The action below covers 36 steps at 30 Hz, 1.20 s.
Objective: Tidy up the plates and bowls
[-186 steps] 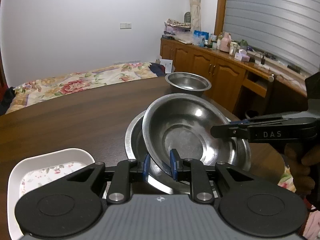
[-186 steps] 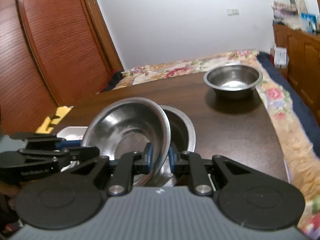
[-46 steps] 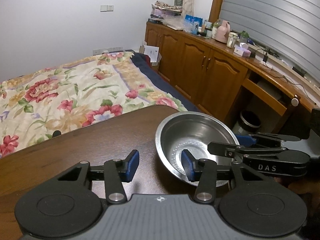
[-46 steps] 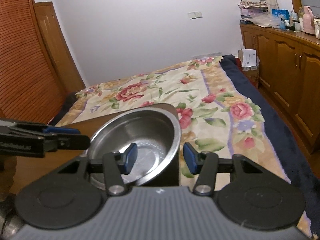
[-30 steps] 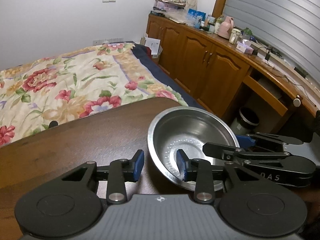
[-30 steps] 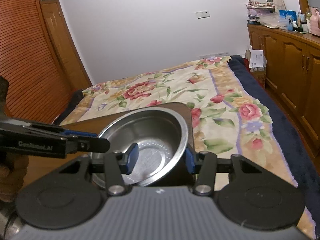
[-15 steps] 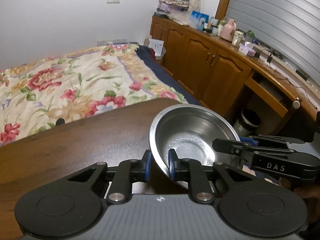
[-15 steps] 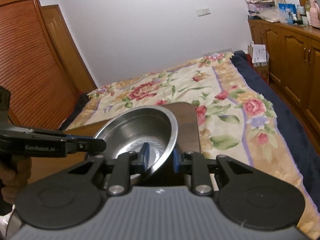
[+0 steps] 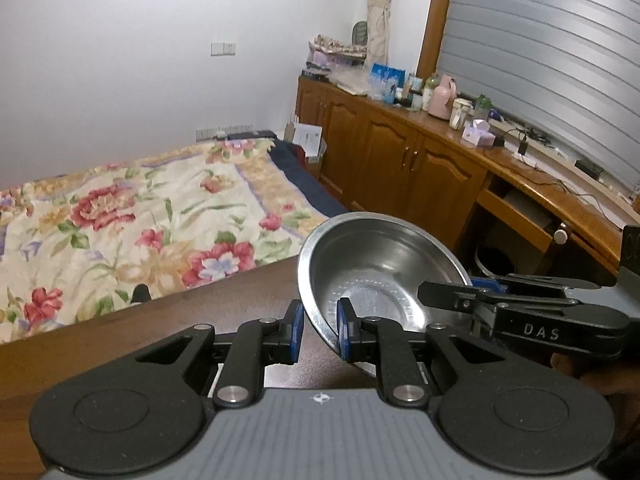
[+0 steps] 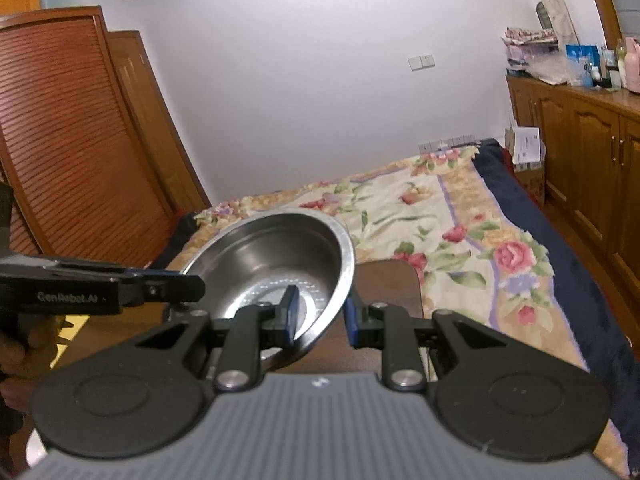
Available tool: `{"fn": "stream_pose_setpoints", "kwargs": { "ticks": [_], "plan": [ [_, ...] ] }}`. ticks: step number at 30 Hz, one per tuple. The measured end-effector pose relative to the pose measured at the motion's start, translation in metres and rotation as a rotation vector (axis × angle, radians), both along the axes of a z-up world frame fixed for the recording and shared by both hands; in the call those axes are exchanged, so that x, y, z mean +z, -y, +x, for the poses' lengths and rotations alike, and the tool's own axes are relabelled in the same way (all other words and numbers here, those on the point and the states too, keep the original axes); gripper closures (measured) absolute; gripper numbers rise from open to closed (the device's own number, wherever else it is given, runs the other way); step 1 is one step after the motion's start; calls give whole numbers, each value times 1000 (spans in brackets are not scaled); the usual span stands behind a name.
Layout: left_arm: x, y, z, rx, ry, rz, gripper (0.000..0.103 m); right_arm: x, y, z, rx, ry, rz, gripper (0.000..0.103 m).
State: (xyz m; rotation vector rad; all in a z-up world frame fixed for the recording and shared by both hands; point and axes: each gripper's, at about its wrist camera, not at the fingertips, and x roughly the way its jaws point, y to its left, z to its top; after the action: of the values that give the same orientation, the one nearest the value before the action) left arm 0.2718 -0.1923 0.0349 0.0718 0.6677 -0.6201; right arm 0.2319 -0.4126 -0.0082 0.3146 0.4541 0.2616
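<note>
Both tongs pinch the steel bowl point(image 9: 376, 276), lower centre of frame: left tongs point(image 9: 319, 330) and right tongs point(image 10: 320, 316) closed on opposite rims. We keep it level above the desk point(image 9: 120, 336).

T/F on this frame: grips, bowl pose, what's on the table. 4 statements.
1. The left gripper pinches the steel bowl at its rim. True.
2. The right gripper is clear of the bowl. False: its fingers straddle the rim on the opposite side, one inside and one outside.
3. The bowl sits flat on the wooden table. False: it is tilted, held up between both grippers.
4. A floral bedspread lies beyond the table. True.
</note>
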Motion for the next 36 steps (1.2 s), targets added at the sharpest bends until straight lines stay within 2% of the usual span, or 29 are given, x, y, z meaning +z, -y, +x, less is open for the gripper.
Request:
{"fn": "stream_pose_setpoints", "kwargs": {
  "ticks": [7, 20, 29, 36],
  "plan": [
    [13, -8, -20, 2, 29, -13, 83, 18, -3, -14, 10, 47, -12, 77],
    [26, -30, -63, 25, 71, -10, 83, 27, -16, -38, 40, 78, -17, 77],
    [5, -51, -100, 51, 43, 5, 83, -4, -30, -53, 75, 1, 40, 77],
    [-16, -65, -118, 66, 14, 2, 83, -23, -47, -67, 98, -46, 25, 77]
  ]
}}
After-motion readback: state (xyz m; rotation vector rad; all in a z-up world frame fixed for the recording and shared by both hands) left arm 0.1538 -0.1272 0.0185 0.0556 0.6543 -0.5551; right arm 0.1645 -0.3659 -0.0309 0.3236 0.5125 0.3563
